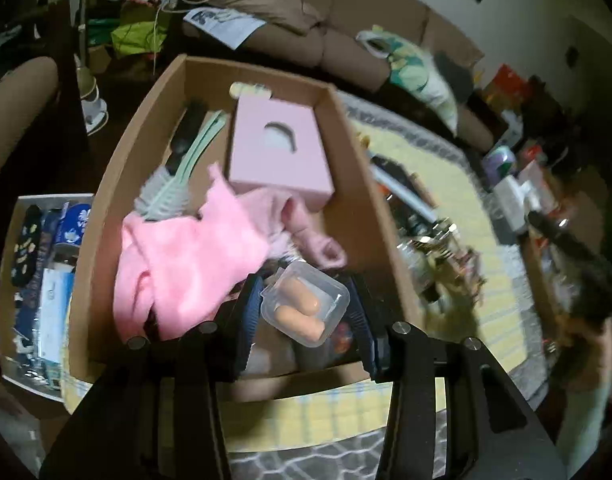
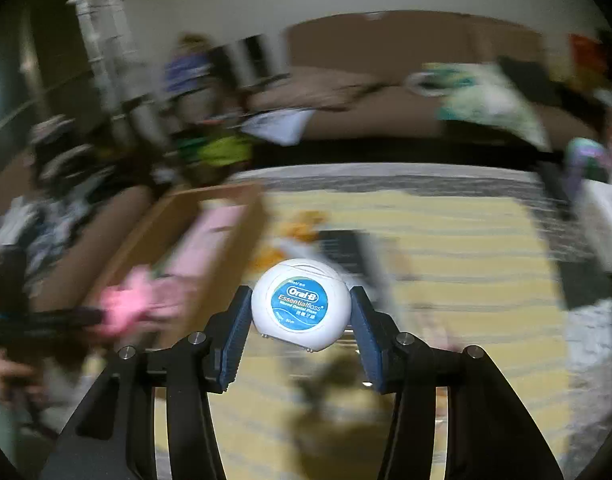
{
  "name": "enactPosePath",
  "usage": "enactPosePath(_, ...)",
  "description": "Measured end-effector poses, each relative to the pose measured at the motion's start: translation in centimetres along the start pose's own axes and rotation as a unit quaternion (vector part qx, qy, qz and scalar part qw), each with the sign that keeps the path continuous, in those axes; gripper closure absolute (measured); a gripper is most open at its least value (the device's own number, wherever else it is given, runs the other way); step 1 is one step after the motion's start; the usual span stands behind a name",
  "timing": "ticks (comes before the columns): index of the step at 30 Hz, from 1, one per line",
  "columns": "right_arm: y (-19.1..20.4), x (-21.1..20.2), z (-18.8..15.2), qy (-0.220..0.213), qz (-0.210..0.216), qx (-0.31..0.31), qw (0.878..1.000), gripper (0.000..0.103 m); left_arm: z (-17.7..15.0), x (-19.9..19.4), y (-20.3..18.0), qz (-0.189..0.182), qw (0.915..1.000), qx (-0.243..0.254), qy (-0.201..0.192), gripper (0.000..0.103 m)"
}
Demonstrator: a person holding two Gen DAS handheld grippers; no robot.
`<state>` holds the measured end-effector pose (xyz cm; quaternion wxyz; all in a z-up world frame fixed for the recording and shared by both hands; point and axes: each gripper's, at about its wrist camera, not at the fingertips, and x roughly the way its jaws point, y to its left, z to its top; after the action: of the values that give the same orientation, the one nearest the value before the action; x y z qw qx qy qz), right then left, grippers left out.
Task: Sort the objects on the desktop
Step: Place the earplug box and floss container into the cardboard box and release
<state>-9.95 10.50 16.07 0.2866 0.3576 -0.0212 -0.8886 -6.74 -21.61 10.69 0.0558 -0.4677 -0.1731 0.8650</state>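
Your left claw [image 1: 306,306] pinching a clear little case of earplugs [image 1: 304,304] above the open cardboard box [image 1: 348,136], pink cloth [image 1: 185,256] and pink carton [image 1: 277,152] inside, your right claw [image 2: 301,306] clamped on a white floss container [image 2: 301,304] over the yellow striped mat [image 2: 466,260]

Both fisheye views are dim and warm, with black vignetted corners and lines bowing toward the edges. The right wrist view is heavily motion-smeared beyond the sharp floss case [image 2: 301,305]; the left wrist view blurs mainly along its right side
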Motion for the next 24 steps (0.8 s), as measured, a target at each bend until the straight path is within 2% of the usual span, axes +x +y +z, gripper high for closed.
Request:
enactPosePath(1, 2.2, 1.2, 0.0, 0.011, 0.023, -0.009, 1.000, 0.053, -0.2, 0.3, 0.1, 0.002, 1.0000, 0.003, 0.005, 0.062)
enactPosePath(7, 10.6, 6.8, 0.1, 0.053, 0.077, -0.063, 0.994, 0.053, -1.0, 2.0, 0.5, 0.018, 0.9994, 0.019, 0.021, 0.062)
enactPosePath(11, 13.5, 10.0, -0.3, 0.076, 0.087, -0.086, 0.990, 0.053, -0.7, 2.0, 1.2, 0.023, 0.9993, 0.010, 0.028, 0.062)
enactPosePath(13, 14.5, 11.8, -0.2, 0.085, 0.093, -0.082, 0.989, 0.053, -0.4, 1.6, 1.5, 0.013, 0.9996, 0.003, 0.023, 0.062)
enactPosePath(17, 15.6, 14.4, 0.3, 0.097, 0.084, -0.090, 0.988, 0.053, 0.1, 1.2, 2.3, -0.010, 0.9995, -0.022, 0.018, 0.062)
enactPosePath(24, 15.3, 16.7, -0.3, 0.120, 0.023, -0.129, 0.984, 0.052, 0.9, 0.8, 3.2, -0.038, 0.9974, -0.059, 0.011, 0.062)
